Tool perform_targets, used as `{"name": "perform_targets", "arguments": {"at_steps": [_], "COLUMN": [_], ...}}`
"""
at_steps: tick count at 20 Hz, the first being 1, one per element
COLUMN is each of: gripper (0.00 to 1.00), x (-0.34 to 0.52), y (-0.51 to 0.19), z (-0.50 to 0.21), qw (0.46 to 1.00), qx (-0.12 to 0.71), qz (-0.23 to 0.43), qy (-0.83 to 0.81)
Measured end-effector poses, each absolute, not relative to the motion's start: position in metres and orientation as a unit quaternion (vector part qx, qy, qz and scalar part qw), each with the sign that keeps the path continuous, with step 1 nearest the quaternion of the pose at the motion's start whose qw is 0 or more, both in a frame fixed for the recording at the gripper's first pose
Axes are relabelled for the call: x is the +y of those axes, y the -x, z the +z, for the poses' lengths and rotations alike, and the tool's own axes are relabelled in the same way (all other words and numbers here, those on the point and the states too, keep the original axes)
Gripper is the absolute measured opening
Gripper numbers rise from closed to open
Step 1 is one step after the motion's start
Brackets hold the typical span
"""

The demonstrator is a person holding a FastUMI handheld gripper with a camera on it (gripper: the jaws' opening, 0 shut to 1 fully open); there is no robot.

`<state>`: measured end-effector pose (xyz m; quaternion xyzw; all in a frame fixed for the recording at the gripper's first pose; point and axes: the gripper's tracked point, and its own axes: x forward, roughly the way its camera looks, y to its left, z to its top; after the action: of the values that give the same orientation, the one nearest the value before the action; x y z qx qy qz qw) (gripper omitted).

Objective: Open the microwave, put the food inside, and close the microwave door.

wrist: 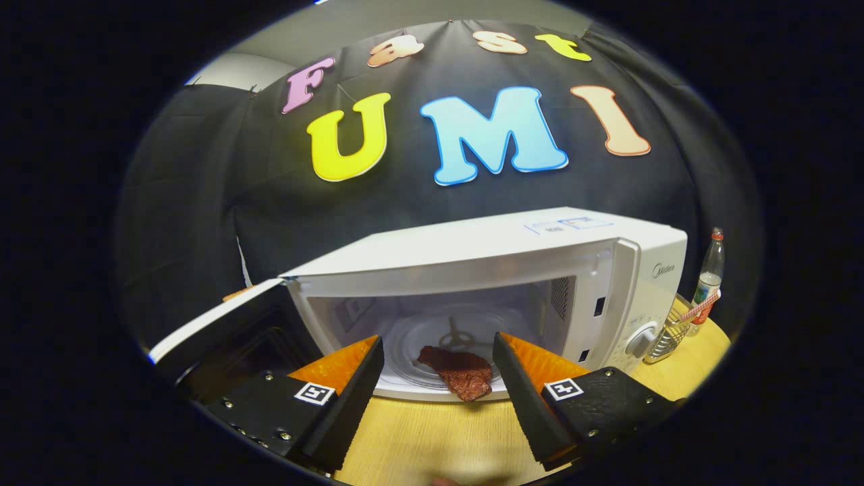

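The gripper (437, 351) is released — fingers spread, empty. Beyond them the meat (459, 378) lies inside the microwave (506, 263), door (216, 320) open.

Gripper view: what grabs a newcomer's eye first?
The white microwave on the wooden table, its door swung wide open. Inside, a reddish-brown piece of food lies on the glass turntable, its near end hanging over the sill. The gripper is open and holds nothing, its fingers flanking the food.

Low over the table (432, 432) — facing the open microwave (486, 270) close ahead.
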<state>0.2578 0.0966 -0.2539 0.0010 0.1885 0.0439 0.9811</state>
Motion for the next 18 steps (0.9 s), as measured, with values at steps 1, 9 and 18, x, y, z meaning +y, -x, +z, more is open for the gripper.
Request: {"name": "perform_targets", "arguments": {"at_steps": [1, 9, 18], "gripper": [0.98, 0.97, 0.97], "x": [0.101, 0.137, 0.222], "y": [-0.25, -0.173, -0.086], "z": [-0.24, -0.165, -0.137], "qw": [0.982, 0.985, 0.972], "qx": [0.182, 0.143, 0.132], "qz": [0.048, 0.093, 0.193], "qy": [-0.002, -0.007, 0.009]}}
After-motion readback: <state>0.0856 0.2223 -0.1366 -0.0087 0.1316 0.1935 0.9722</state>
